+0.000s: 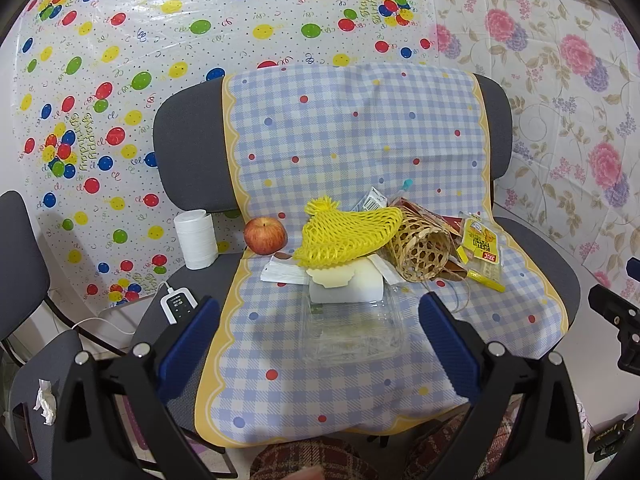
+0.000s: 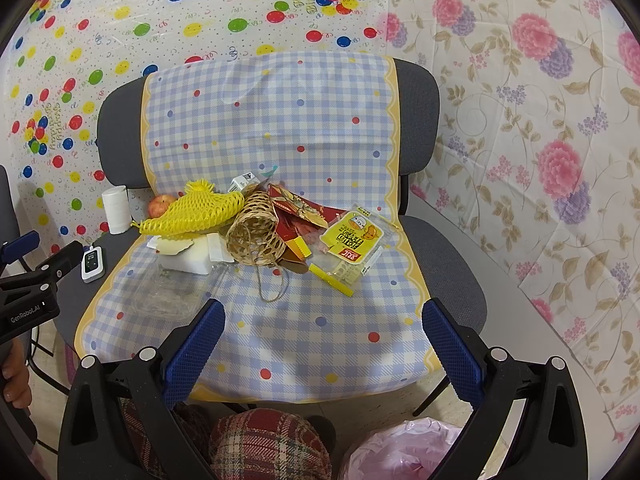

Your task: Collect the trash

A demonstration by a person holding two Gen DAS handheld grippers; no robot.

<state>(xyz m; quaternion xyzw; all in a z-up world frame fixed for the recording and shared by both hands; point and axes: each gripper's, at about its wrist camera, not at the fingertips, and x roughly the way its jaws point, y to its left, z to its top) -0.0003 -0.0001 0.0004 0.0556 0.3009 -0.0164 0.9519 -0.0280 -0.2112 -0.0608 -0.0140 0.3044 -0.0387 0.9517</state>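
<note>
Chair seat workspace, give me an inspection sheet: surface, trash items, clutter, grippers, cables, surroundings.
Surface: blue checked cloth draped over a grey chair, back and seat.
Job's things: yellow foam fruit net, clear plastic clamshell, yellow snack wrapper, red wrappers, white foam block, piled mid-seat.
Clutter: apple, tipped woven bamboo basket, white roll.
Grippers: left gripper open, empty, aimed at the clamshell; right gripper open, empty.
Cables: white cable running from a small white device on the seat edge.
Surroundings: balloon-print sheet, floral sheet, pink bag below, crumpled tissue.
</note>
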